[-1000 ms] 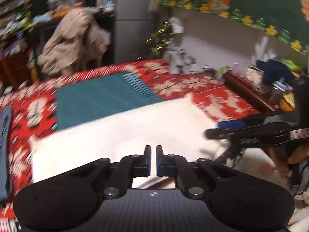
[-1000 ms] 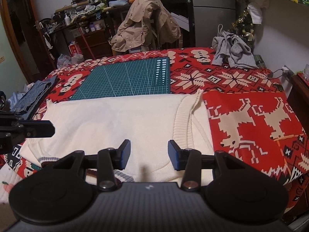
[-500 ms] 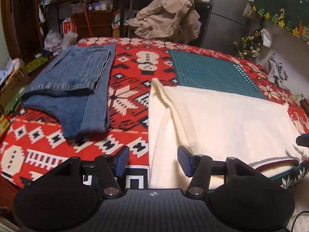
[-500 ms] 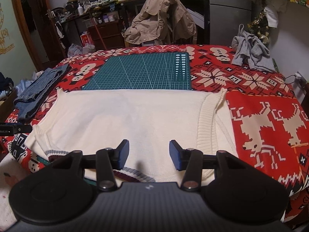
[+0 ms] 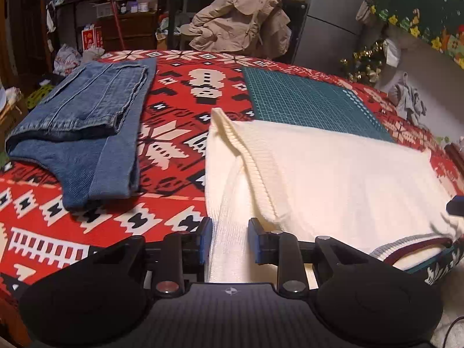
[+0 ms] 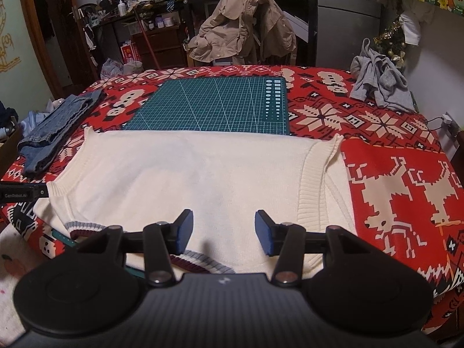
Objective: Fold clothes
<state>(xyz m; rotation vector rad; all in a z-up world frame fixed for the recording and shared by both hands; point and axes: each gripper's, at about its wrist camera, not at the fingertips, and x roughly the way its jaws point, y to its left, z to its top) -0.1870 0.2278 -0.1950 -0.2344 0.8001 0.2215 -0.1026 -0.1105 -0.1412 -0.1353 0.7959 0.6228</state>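
A cream knit sweater vest (image 6: 185,179) lies flat on the red patterned tablecloth (image 6: 406,156), its striped neckline (image 6: 203,261) at the near table edge. It also shows in the left wrist view (image 5: 333,179). My left gripper (image 5: 229,239) is open, its jaws on either side of the vest's left near edge by the ribbed armhole (image 5: 255,168). My right gripper (image 6: 221,232) is open and empty, low over the vest's near middle. The left gripper's tip shows at the left of the right wrist view (image 6: 20,194).
Folded blue jeans (image 5: 84,127) lie on the table's left side. A green cutting mat (image 6: 214,104) lies behind the vest. A grey garment (image 6: 380,84) is bunched at the far right corner. A beige jacket (image 6: 243,29) hangs on a chair behind the table.
My left gripper swung left from the vest's middle to its left edge, opened, and now has closed in around that edge. My right gripper drew back slightly and stayed open.
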